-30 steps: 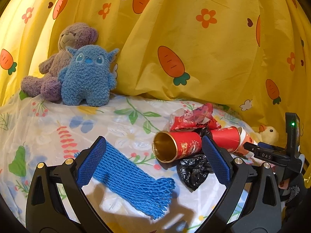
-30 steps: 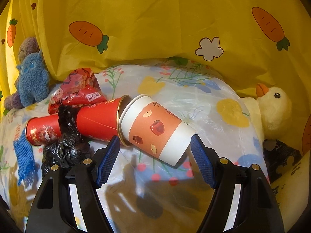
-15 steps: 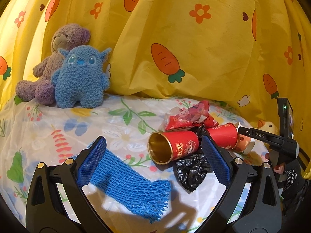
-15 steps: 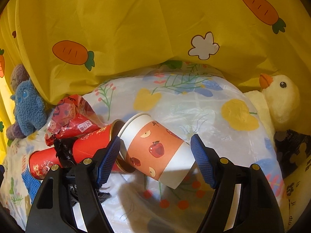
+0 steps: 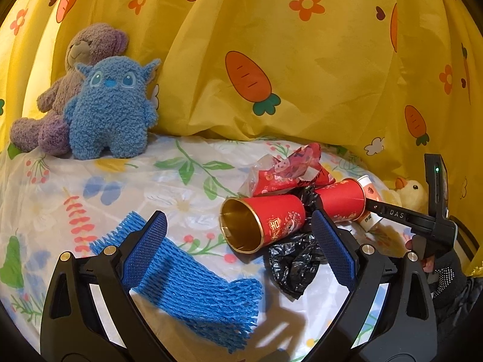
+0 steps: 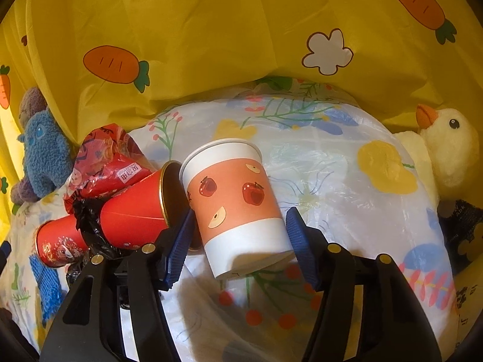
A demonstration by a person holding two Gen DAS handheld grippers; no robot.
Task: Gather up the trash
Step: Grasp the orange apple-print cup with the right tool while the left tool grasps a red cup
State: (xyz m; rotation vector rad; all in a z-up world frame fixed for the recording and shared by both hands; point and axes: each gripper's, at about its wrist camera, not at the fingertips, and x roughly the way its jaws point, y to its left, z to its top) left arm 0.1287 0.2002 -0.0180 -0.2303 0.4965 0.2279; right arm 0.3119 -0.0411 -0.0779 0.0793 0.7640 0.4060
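Two grippers over floral sheet [image 5: 126, 181], yellow carrot curtain [image 5: 302, 75] far behind. Blue plush [image 5: 111, 114] and purple bear [image 5: 87, 48] far left, duck [image 6: 449, 147] far right. Blue foam net [image 5: 196, 295] lies near, between wide-spread fingers of left gripper [image 5: 238, 250], nothing gripped. Red cups [image 5: 259, 223], red wrapper [image 5: 283, 172], black bag [image 5: 295, 268] piled centre. Right gripper [image 6: 238, 235] closing around apple-print cup [image 6: 238, 205], lying just right of red cups; pads look not quite pressing yet.

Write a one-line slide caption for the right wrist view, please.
Right gripper jaws closing around the apple cup, which lies beside two red cups on the floral sheet.
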